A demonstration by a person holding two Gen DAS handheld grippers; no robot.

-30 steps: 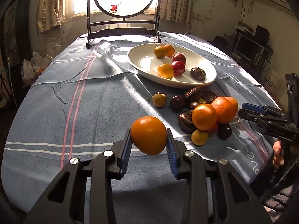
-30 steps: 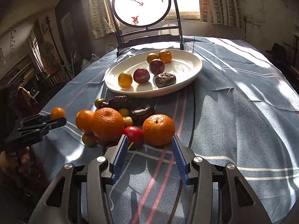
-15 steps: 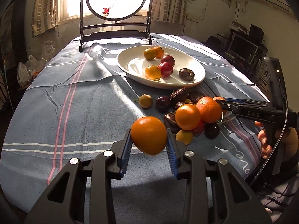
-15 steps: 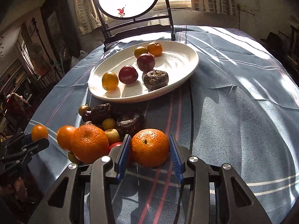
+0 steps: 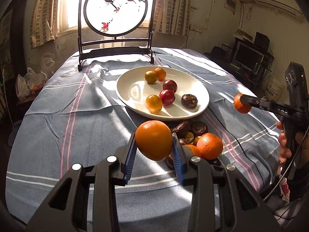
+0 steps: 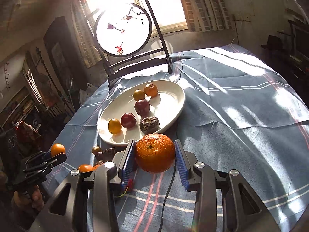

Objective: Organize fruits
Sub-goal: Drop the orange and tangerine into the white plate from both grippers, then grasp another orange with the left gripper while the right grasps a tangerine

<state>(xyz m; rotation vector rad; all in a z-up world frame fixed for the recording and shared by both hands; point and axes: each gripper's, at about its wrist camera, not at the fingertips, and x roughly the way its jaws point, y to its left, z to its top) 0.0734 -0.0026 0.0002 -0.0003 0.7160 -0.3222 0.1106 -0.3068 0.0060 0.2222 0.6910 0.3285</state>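
We carry a fruit in each hand. The left gripper (image 5: 154, 155) has its fingers closed on a smooth orange (image 5: 154, 140), lifted off the desk; the right gripper (image 6: 154, 163) has its fingers pressed against both sides of a pebbled mandarin (image 6: 155, 152), stem dimple facing us.

The relation that matters is simple: the white oval plate (image 5: 200, 89) lies straight ahead of both pairs of fingers, beyond the fruit they hold. Seen from the right, the plate's near rim sits just past the mandarin, so we judge the right hand the nearer one; its long axis runs away and to the right.

The plate looks glazed and slick, shallow-walled, so round fruit may roll. Six pieces already rest in it, among them a wrinkled dark fruit (image 6: 149, 124). A loose pile (image 5: 195, 135) remains on the striped cloth (image 5: 63, 127), just right of the left fingers.
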